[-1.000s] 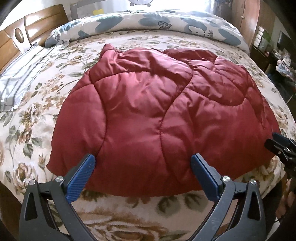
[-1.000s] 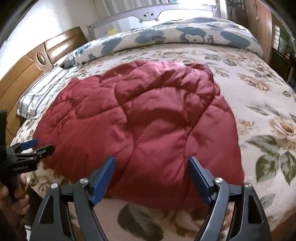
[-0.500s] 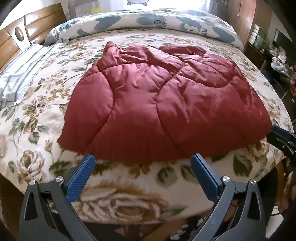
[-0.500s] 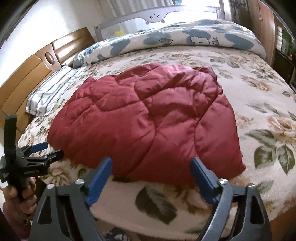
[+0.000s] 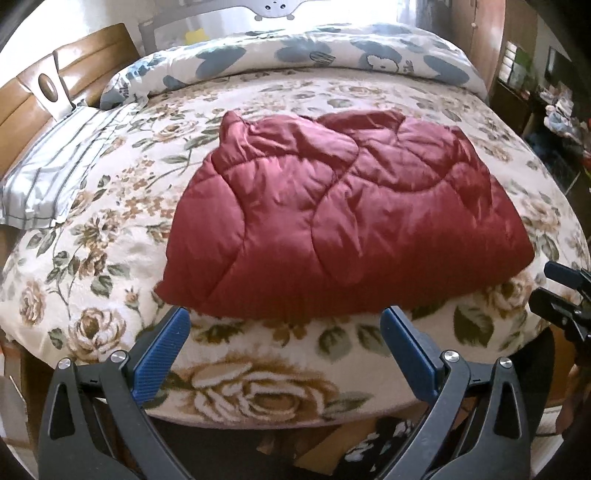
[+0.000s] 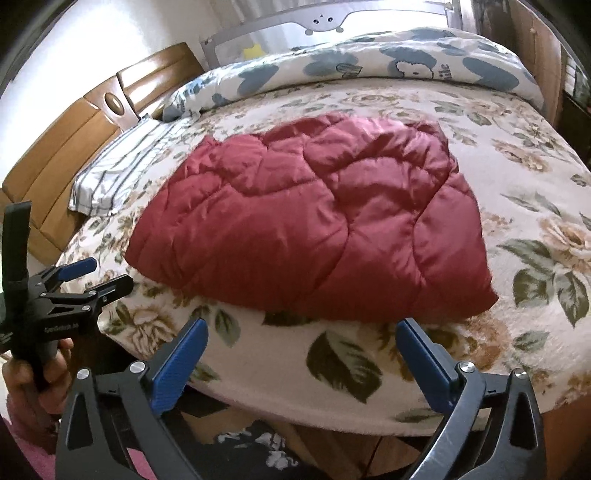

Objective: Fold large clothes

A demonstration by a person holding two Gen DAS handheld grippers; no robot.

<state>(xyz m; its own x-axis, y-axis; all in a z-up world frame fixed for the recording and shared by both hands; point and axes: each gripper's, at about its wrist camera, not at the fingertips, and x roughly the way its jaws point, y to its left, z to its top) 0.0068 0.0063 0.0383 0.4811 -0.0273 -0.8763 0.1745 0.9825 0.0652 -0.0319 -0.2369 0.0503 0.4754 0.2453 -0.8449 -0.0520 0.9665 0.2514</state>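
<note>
A dark red quilted padded garment [image 5: 343, 225] [image 6: 314, 225] lies folded into a thick bundle on the floral bedspread [image 5: 258, 387] [image 6: 546, 236]. My left gripper [image 5: 284, 328] hangs open above the bed's near edge, just short of the garment's front hem, with nothing between its blue pads. My right gripper [image 6: 303, 339] sits likewise before the hem; its jaws are opening wide and are empty. Each gripper also shows in the other's view: the left gripper [image 6: 96, 275] in a hand [image 6: 33, 373] at the left, the right gripper [image 5: 554, 291] at the right edge.
A blue-patterned duvet roll [image 5: 295, 59] lies along the far side of the bed. A striped pillow [image 5: 55, 173] rests by the wooden headboard [image 5: 29, 96] at the left. A grey bed rail [image 6: 325, 18] stands behind. Cluttered furniture [image 5: 554, 110] is at the right. Floor shows below the bed edge.
Both grippers have pulled back and up from the garment's near hem; they stood over it, now the bed edge lies beneath them. The right jaws spread wider.
</note>
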